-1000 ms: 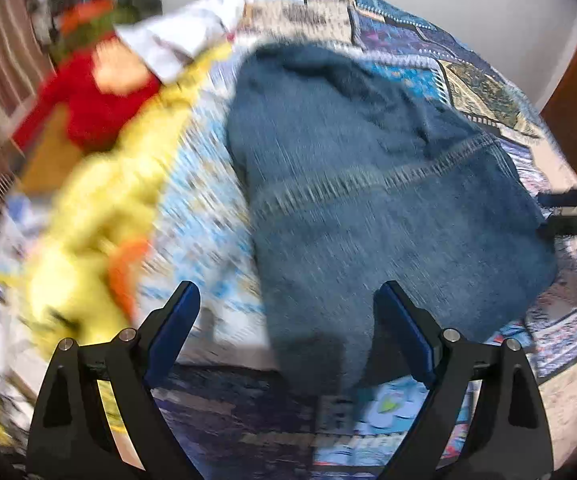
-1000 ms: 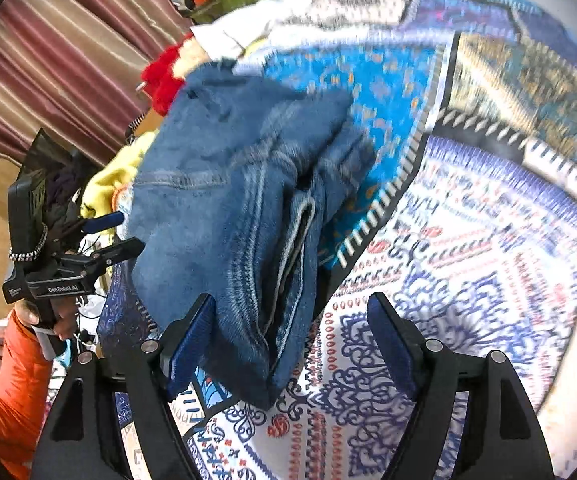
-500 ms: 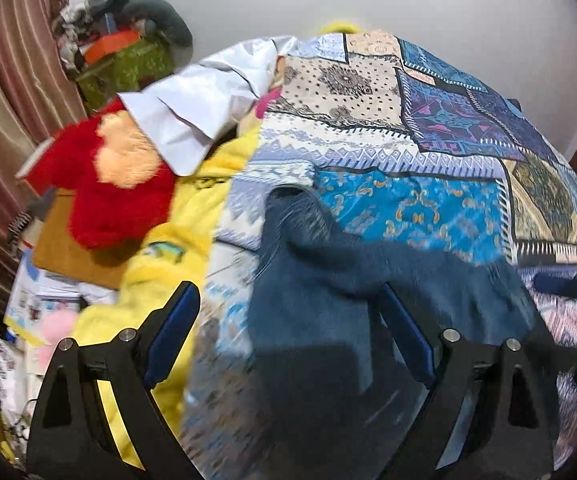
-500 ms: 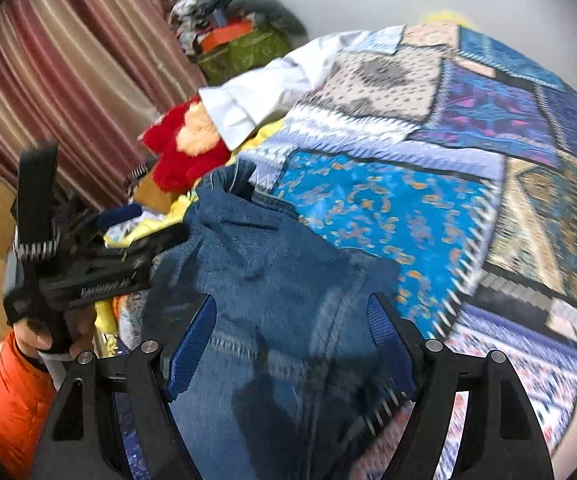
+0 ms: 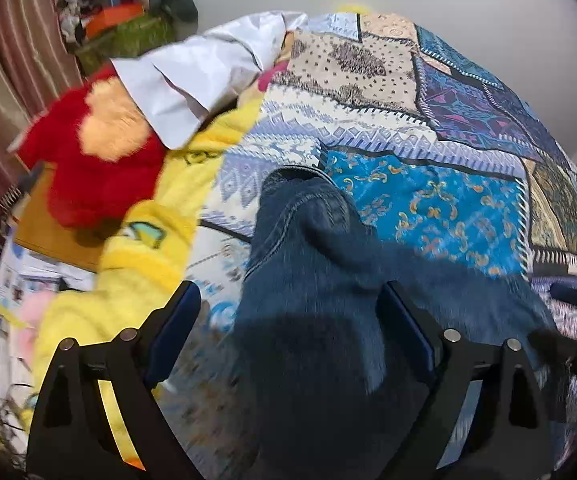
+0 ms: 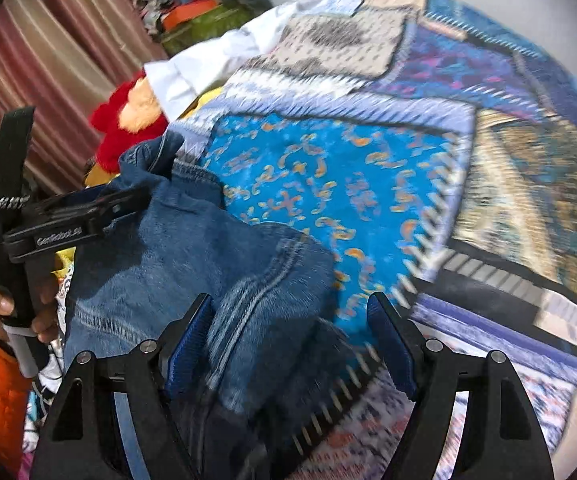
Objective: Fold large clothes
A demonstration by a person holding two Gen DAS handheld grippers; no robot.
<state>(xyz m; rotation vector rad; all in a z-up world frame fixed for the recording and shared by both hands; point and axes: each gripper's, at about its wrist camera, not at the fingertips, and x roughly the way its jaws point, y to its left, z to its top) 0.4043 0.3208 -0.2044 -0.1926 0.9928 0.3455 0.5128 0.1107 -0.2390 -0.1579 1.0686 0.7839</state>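
Folded blue jeans (image 5: pixel 328 272) lie on the patchwork bedspread (image 5: pixel 428 208), also in the right wrist view (image 6: pixel 192 264). My left gripper (image 5: pixel 288 332) is open just above the near end of the jeans, holding nothing. It shows from the side in the right wrist view (image 6: pixel 100 204), at the left edge of the jeans. My right gripper (image 6: pixel 288 344) is open over the right end of the jeans, holding nothing. Its tips show at the right edge of the left wrist view (image 5: pixel 572 296).
A red plush toy (image 5: pixel 88 168), a yellow plush toy (image 5: pixel 128 272) and a white shirt (image 5: pixel 192 76) lie left of the jeans. A heap of clutter (image 5: pixel 124 20) stands by striped curtains (image 6: pixel 48 48). A white wall (image 5: pixel 468 8) is behind the bed.
Both grippers have pulled back and tilted up from the jeans, so more of the bed and wall shows. The jeans stay folded on the bedspread.
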